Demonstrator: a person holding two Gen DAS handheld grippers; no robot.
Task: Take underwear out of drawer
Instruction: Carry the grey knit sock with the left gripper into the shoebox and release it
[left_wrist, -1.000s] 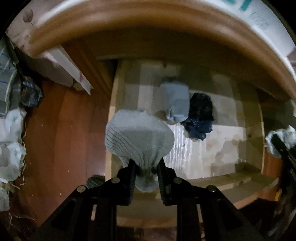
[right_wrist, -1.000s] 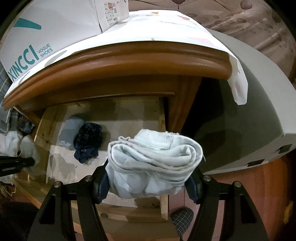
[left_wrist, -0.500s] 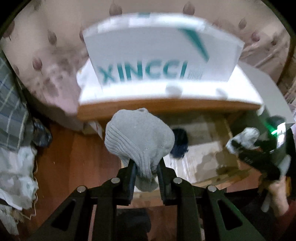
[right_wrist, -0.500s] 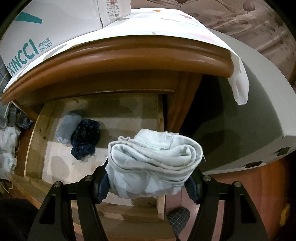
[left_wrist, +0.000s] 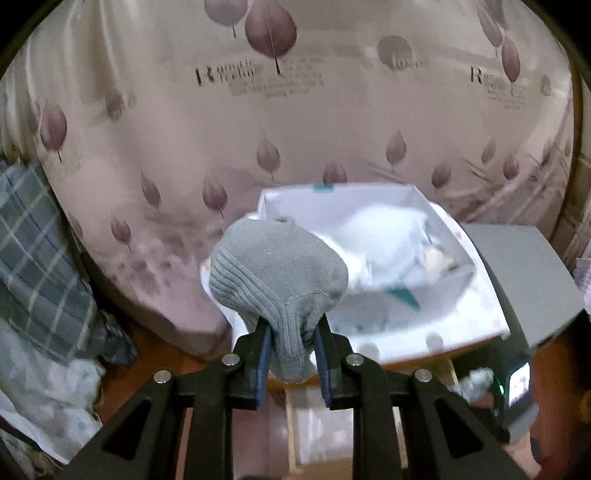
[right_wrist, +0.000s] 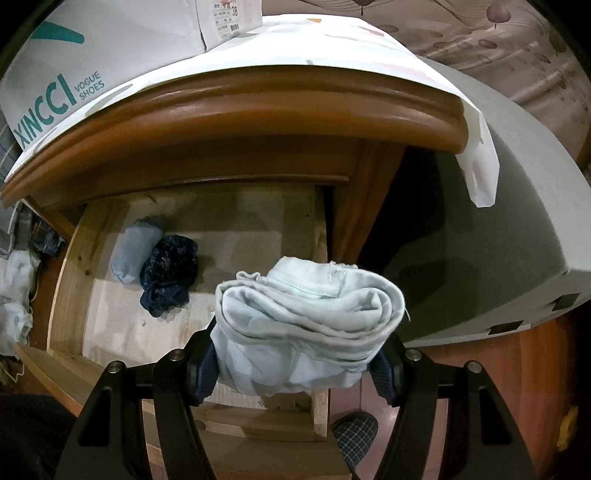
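A grey ribbed rolled garment (left_wrist: 277, 273) is sitting pinched between the nearly closed pads of the left hand-held gripper (left_wrist: 291, 354), held up in front of an open white shoe box (left_wrist: 436, 221) with pale cloth inside. The right hand-held gripper (right_wrist: 295, 369) is standing about half open, clamping a pale blue roll of underwear (right_wrist: 310, 325) over the open wooden drawer (right_wrist: 70, 280). On the drawer floor a light blue roll (right_wrist: 135, 251) and a dark blue lace piece (right_wrist: 168, 273) are lying touching each other.

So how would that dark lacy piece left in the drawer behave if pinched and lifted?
The dark lacy piece lies crumpled with a loose edge trailing, so it is probably floppy and would unfurl. It looks thin, likely very light. Its lace might snag on the drawer wood.
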